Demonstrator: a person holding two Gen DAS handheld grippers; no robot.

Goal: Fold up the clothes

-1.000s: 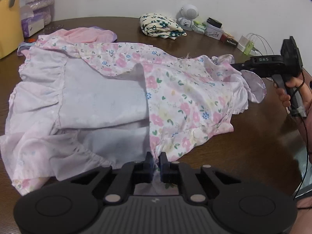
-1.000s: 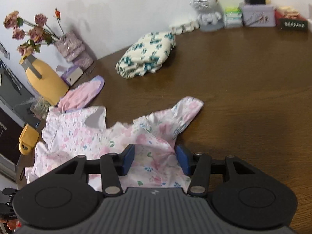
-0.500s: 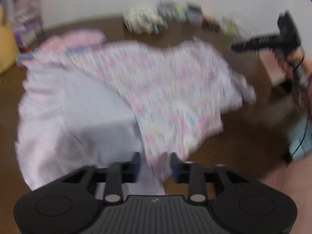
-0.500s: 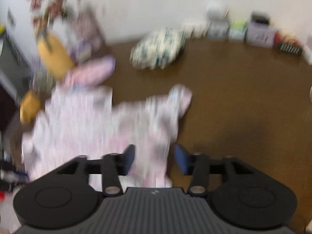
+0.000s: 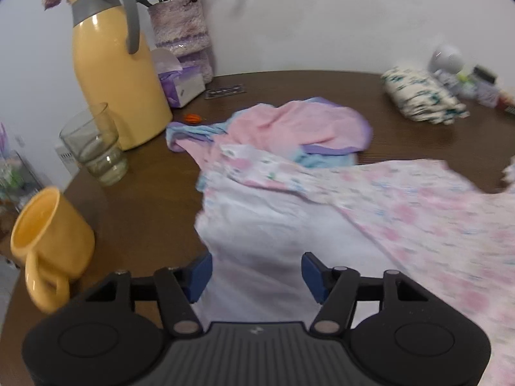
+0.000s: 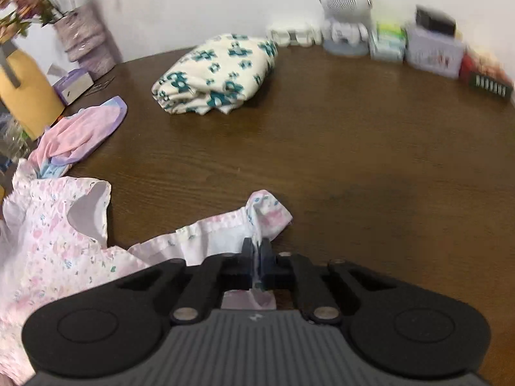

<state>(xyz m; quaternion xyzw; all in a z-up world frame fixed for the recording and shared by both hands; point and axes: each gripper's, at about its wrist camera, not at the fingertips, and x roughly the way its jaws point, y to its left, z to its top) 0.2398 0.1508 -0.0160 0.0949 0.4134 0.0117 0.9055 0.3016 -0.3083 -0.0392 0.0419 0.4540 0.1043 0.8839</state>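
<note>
While the floral dress (image 5: 402,212) lies spread across the brown tabletop (image 6: 354,148), partly turned to show its pale lining, the folding step in hand reads as gathering its edges for a fold. Item, right gripper (image 6: 256,251): jaws together, clamped on a ruffled sleeve or corner of the dress, the frill bunched just ahead of the pads. Item, left gripper (image 5: 256,268): jaws apart and closing, pale lining between them, pads not yet pressing the cloth. Item, pink garment (image 5: 289,125): crumpled just beyond the dress, its edge under or touching it; unfolded. Item, folded cream garment with teal print (image 6: 215,74): set well apart toward the wall, seemingly done. Item, bystanders at the left: yellow jug (image 5: 112,74), glass tumbler (image 5: 95,148), yellow mug (image 5: 48,244), all near the dress's edge. Next move, as judged: the left jaws need a firm pinch on the near hem, then both hands carry their edges across together, keeping clear of the mug and tumbler.
</note>
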